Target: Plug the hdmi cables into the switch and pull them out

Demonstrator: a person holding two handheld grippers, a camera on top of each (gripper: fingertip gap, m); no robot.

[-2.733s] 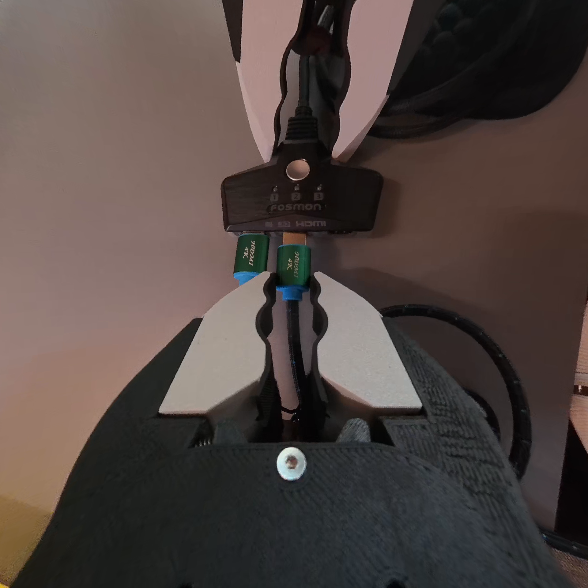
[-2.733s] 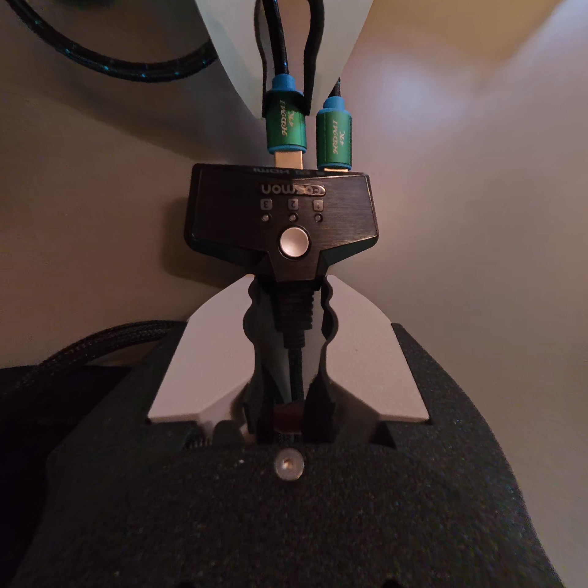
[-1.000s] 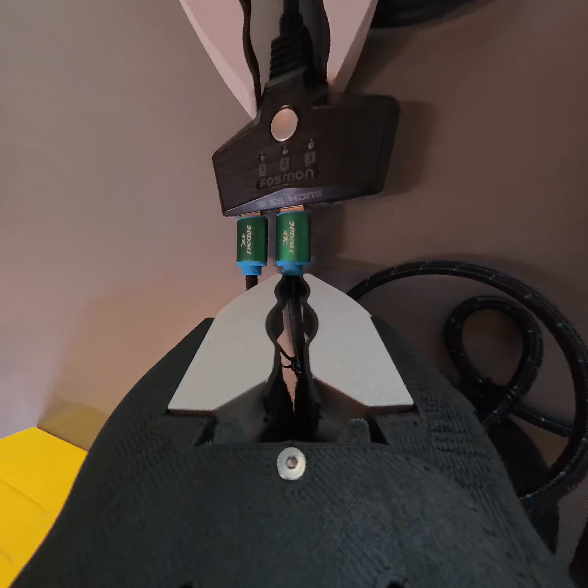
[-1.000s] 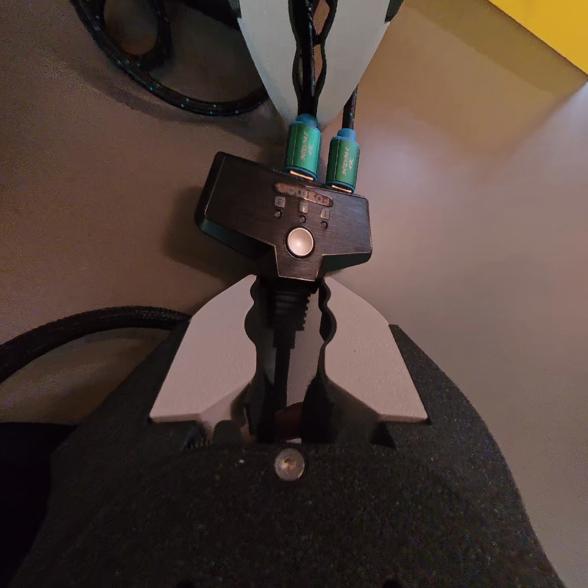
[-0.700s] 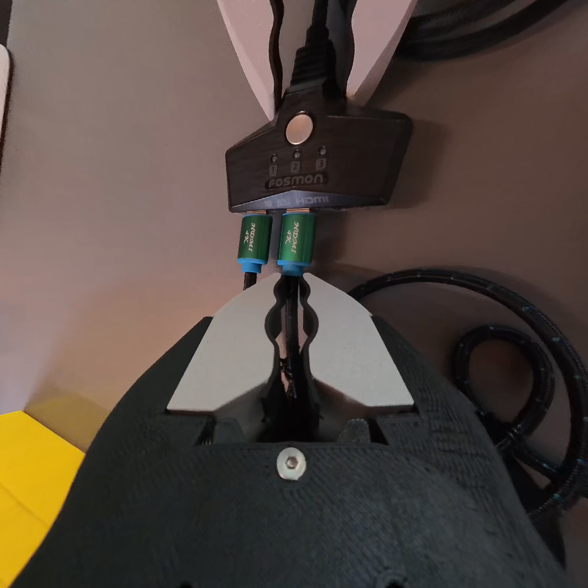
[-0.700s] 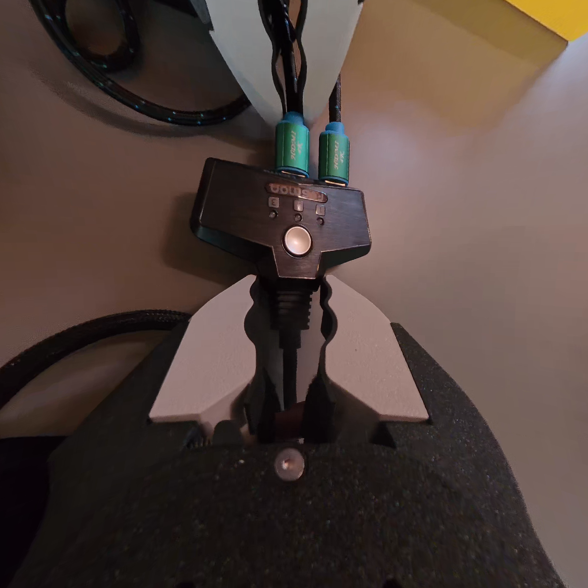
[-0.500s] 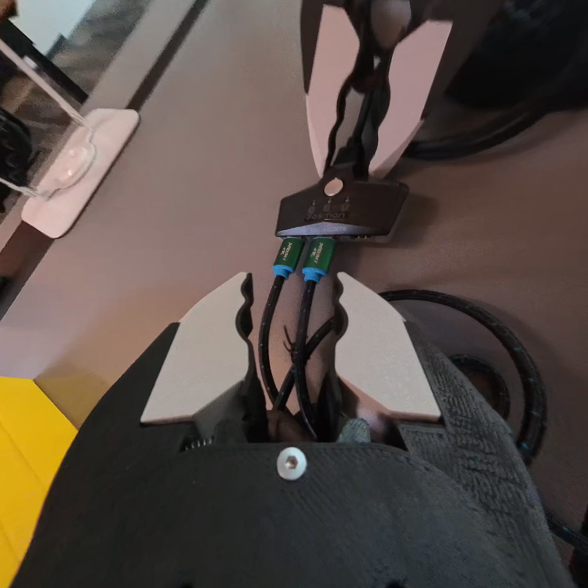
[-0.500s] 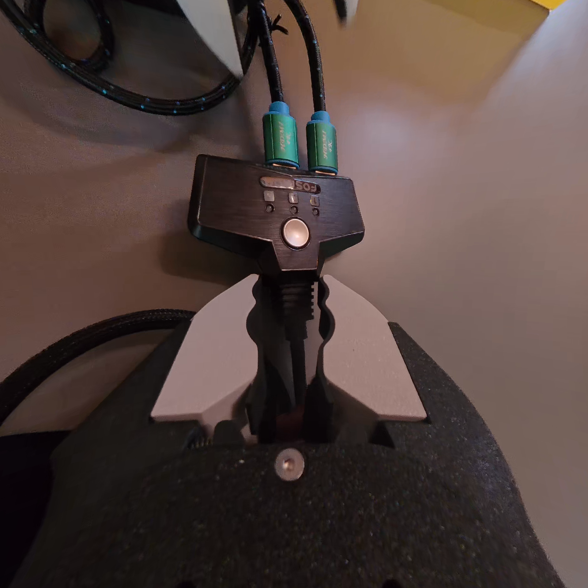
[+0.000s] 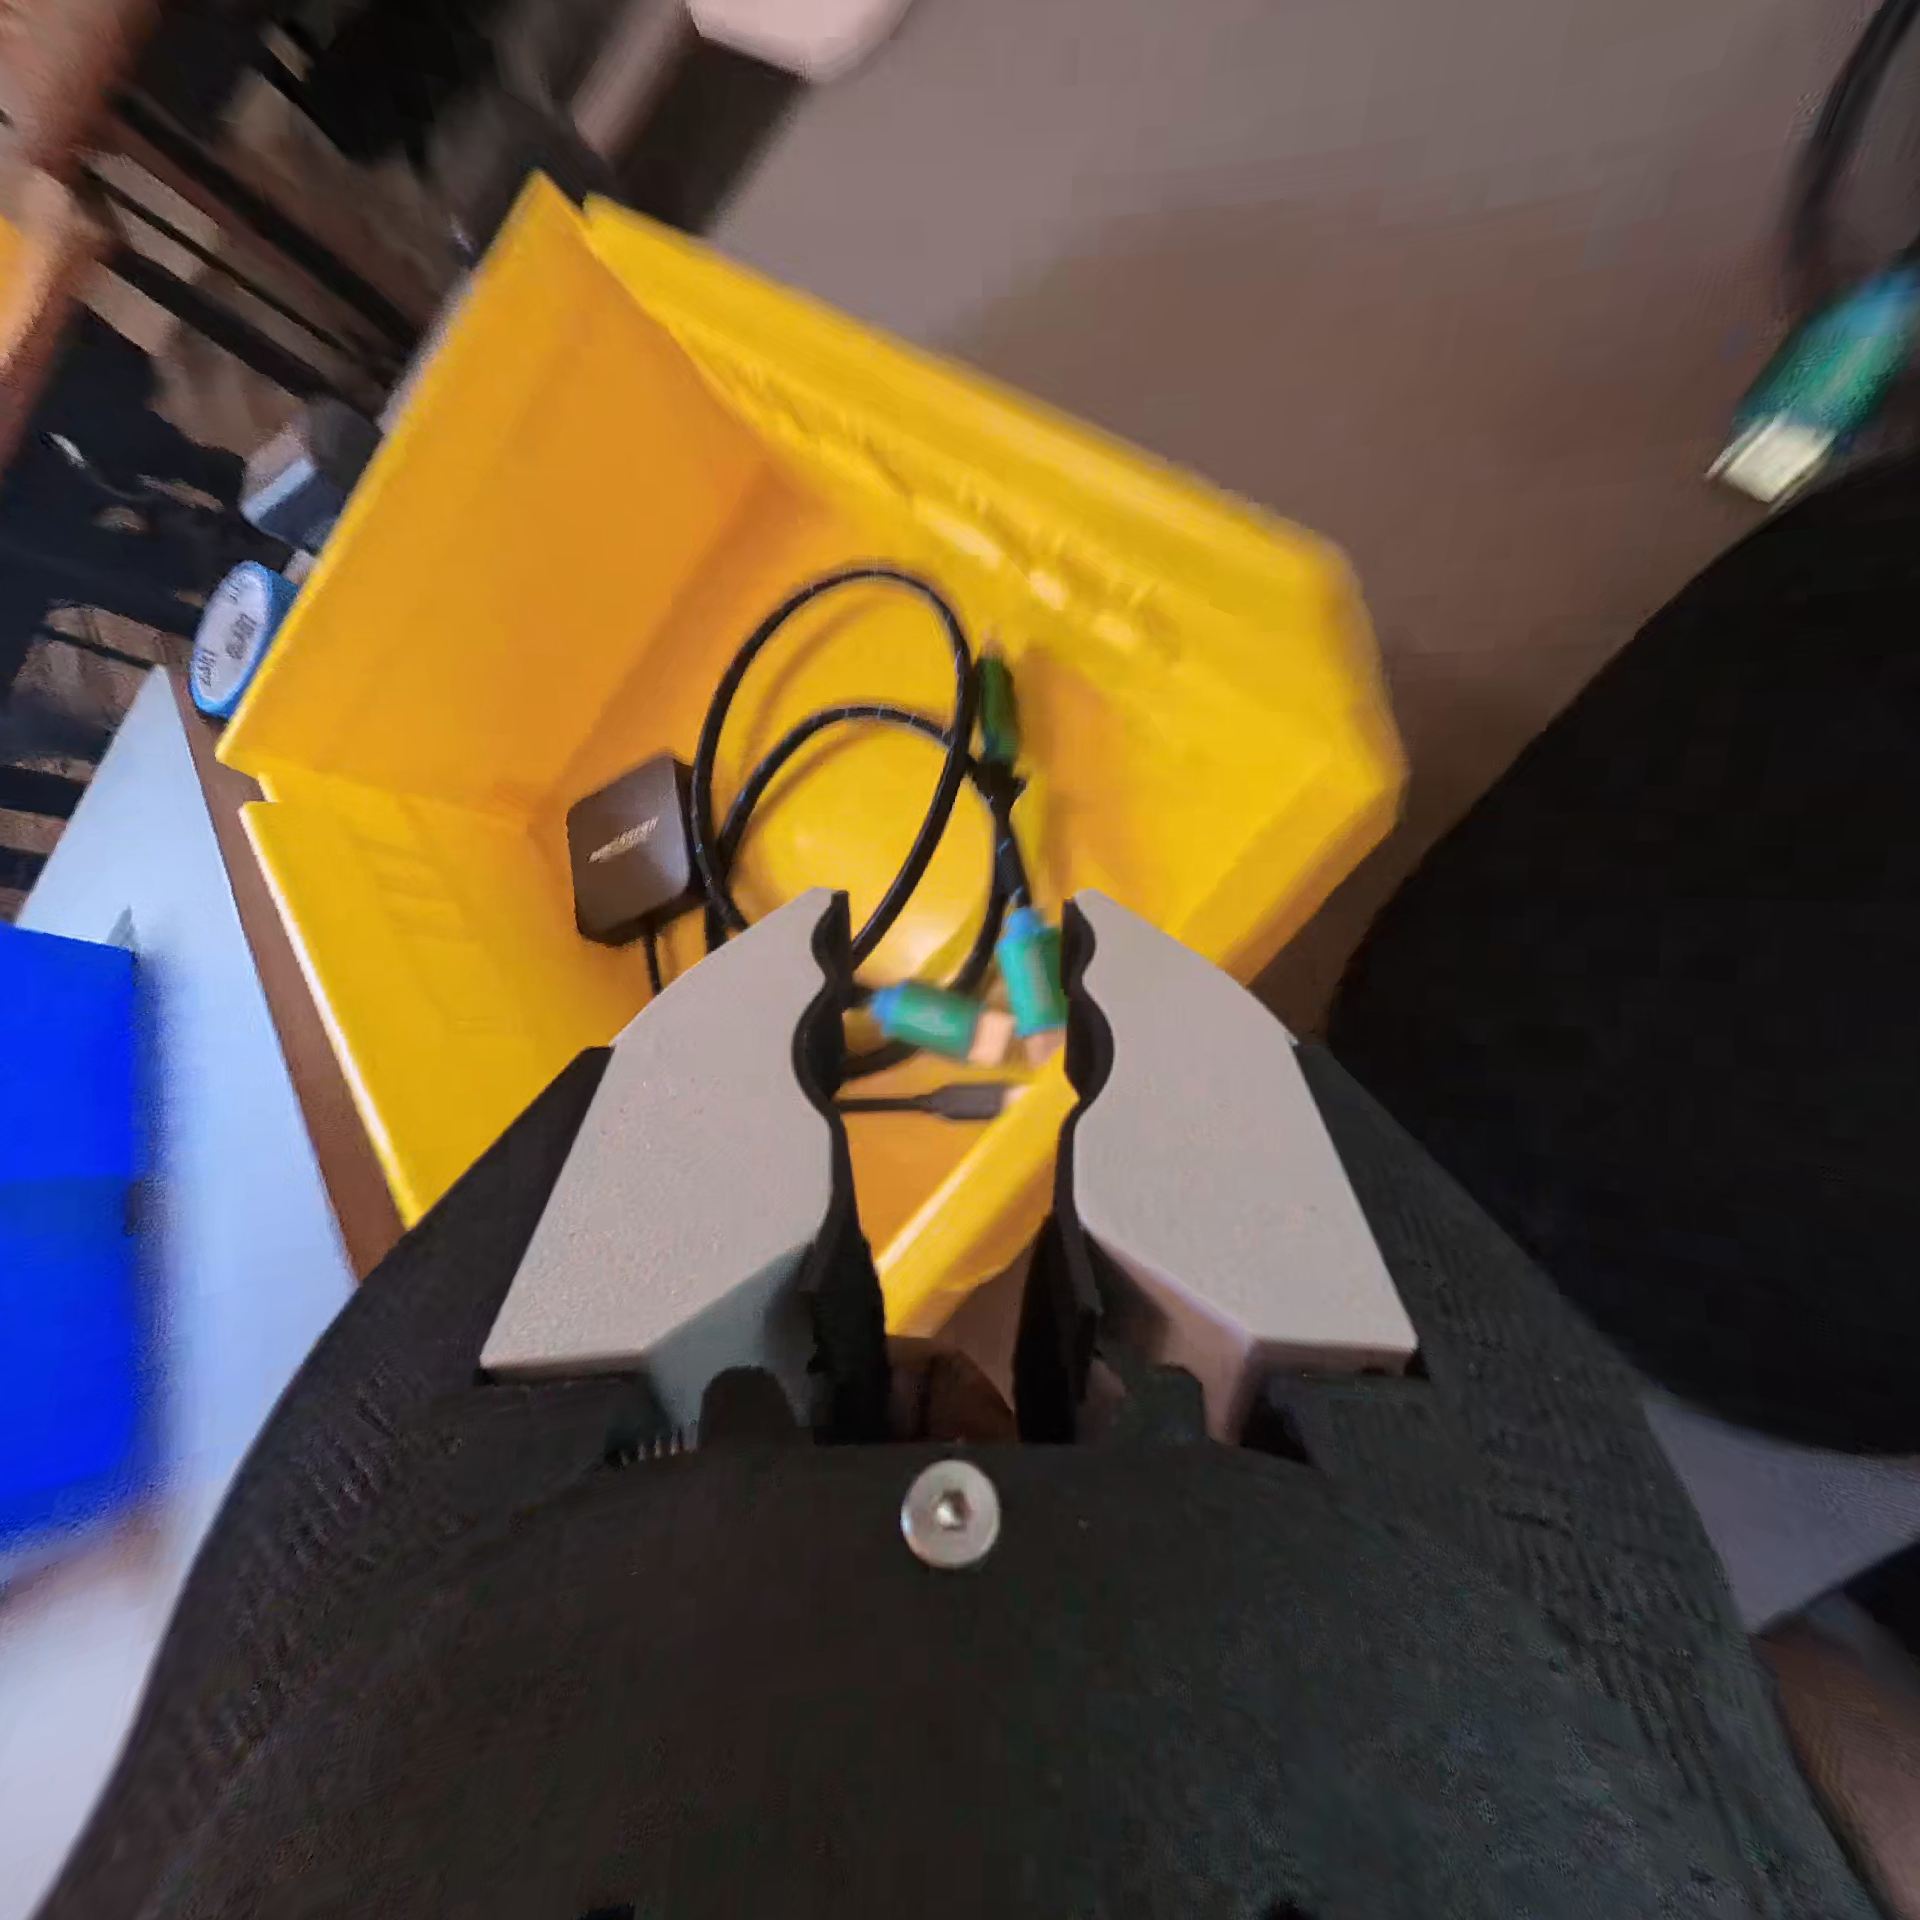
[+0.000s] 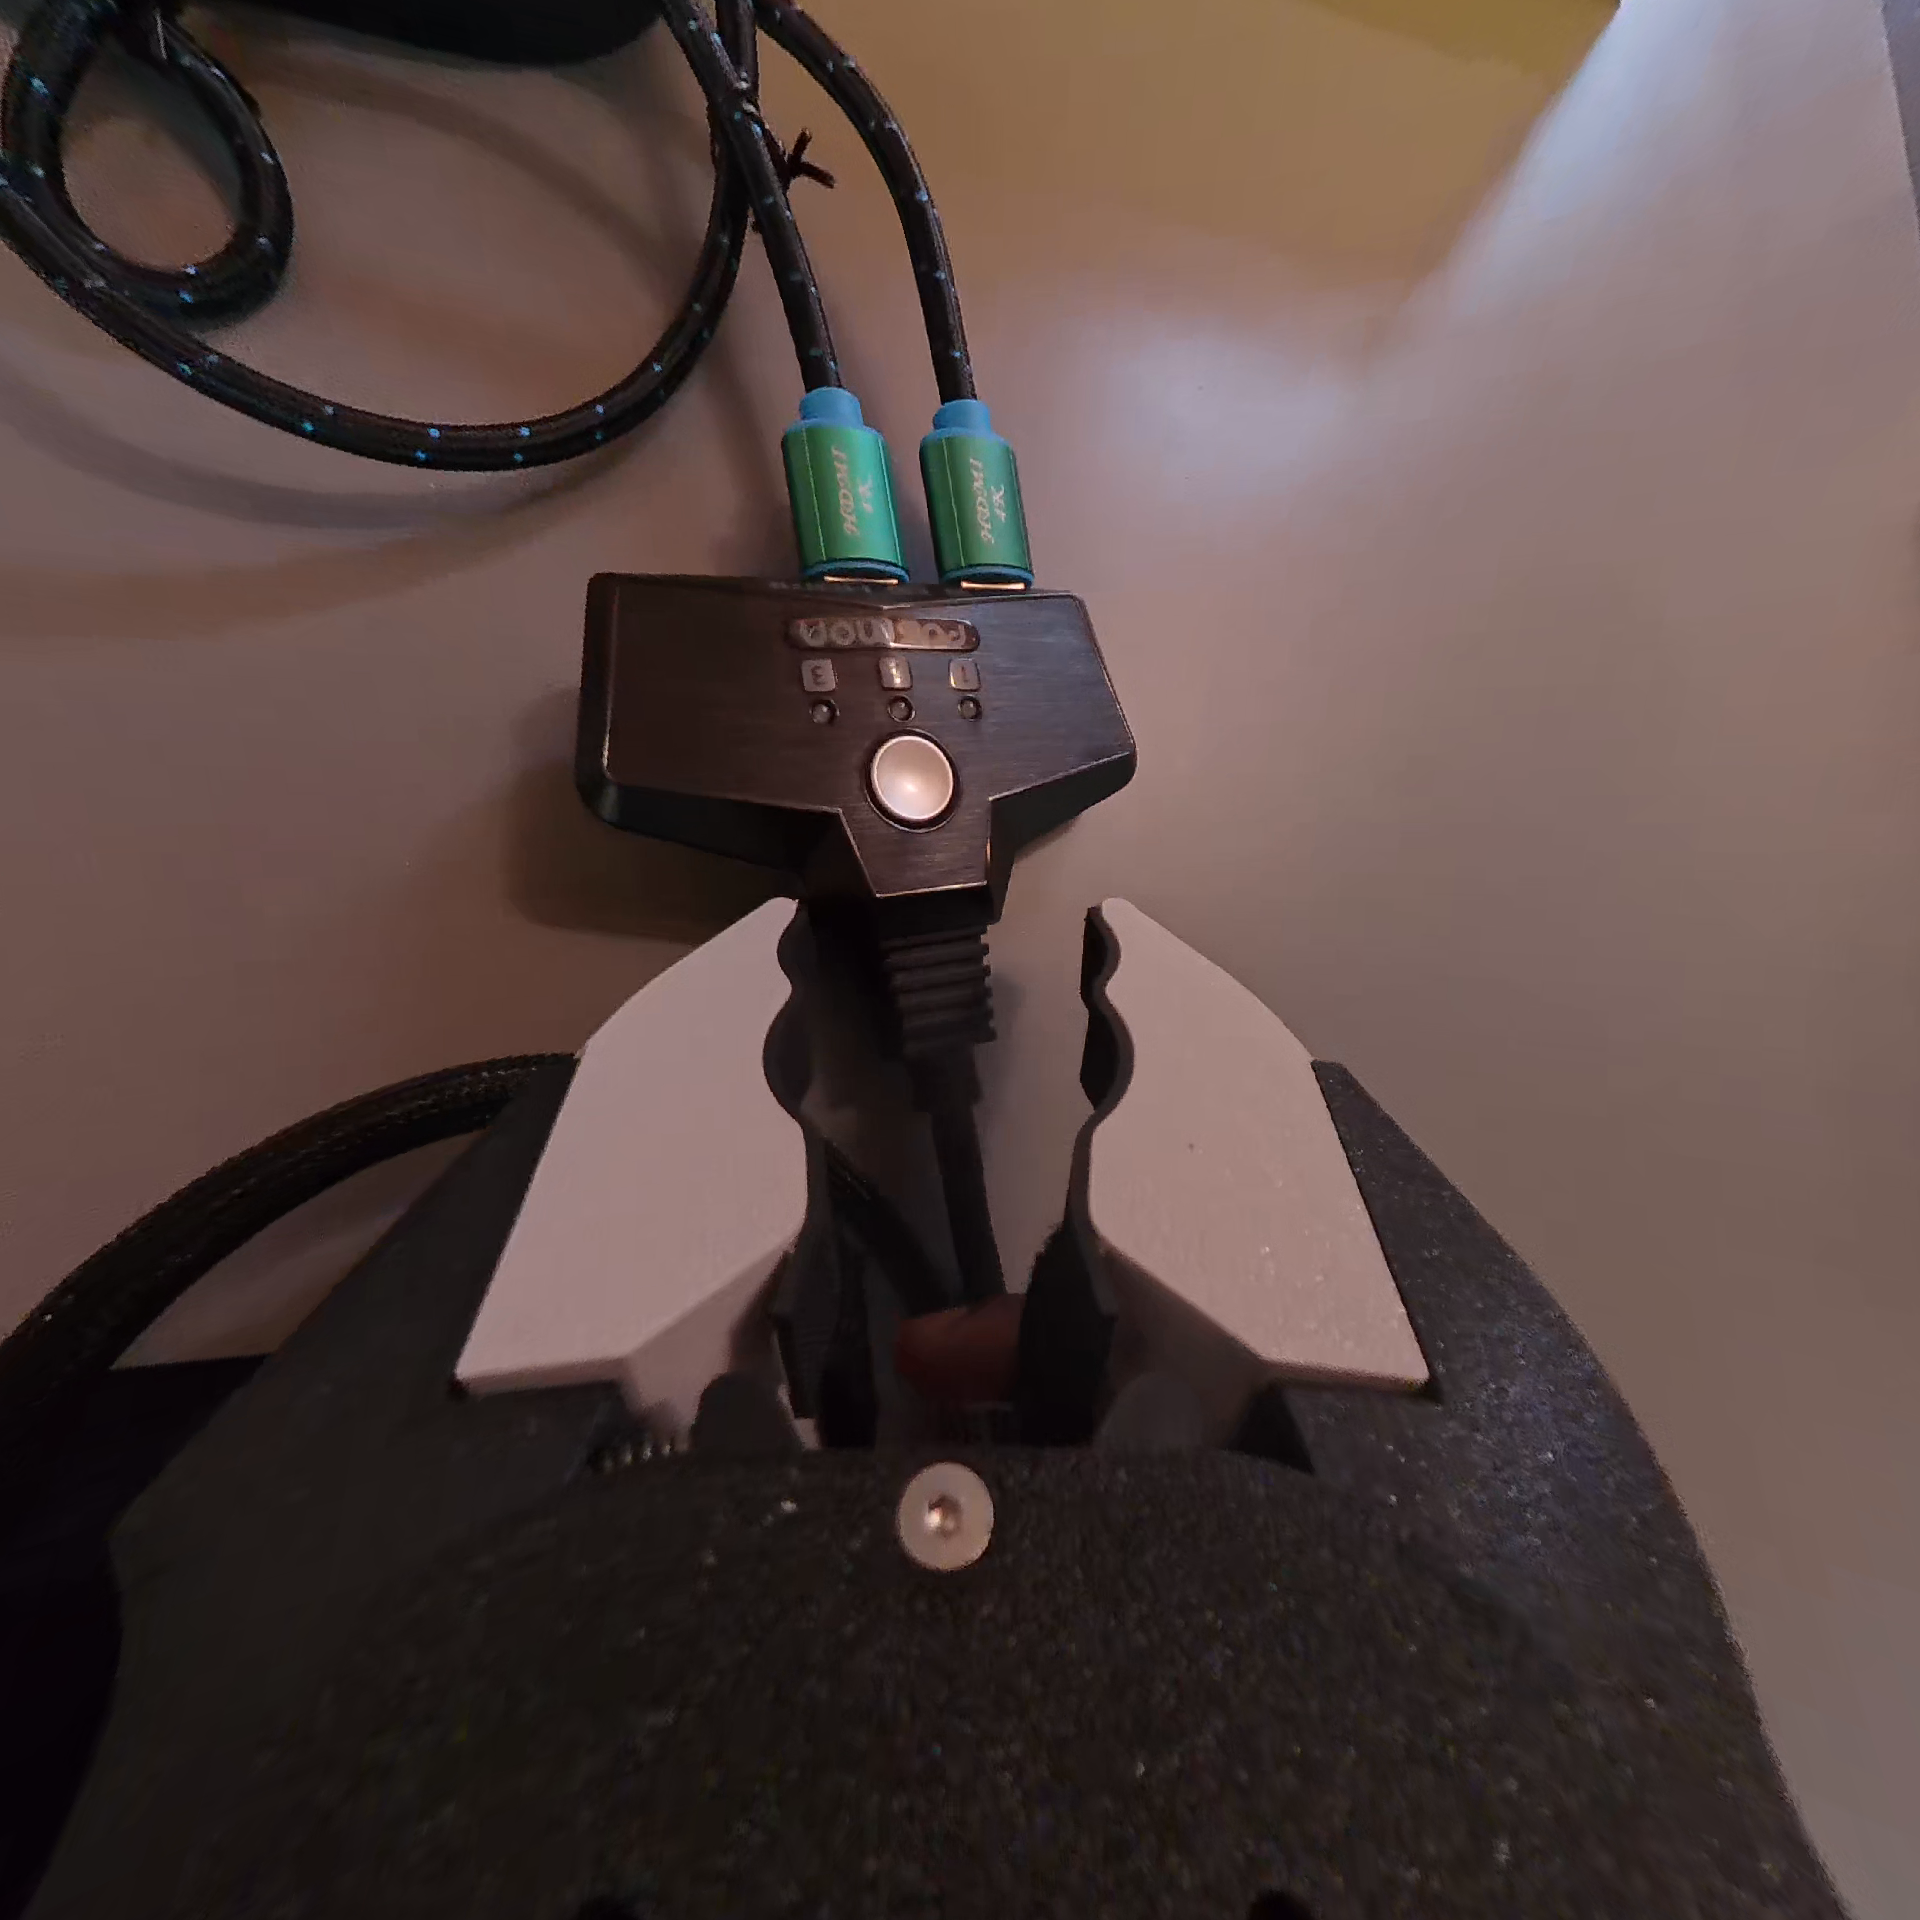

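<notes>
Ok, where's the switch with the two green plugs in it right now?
In the right wrist view, the switch lies on the grey table just beyond the open right claw, its tail cable running between the fingers.

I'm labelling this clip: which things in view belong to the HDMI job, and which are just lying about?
Job: switch; two plugged cables; right gripper, jaws open around the switch's lead; left gripper, open.

Lying about: yellow bin holding spare cables and a dark box; blue box.

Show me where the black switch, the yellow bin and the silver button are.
black switch [image 10: 727,727], right wrist view, on its brushed top face.
yellow bin [image 9: 499,582], left wrist view, on its inner wall.
silver button [image 10: 912,781], right wrist view, on its centre.
</notes>
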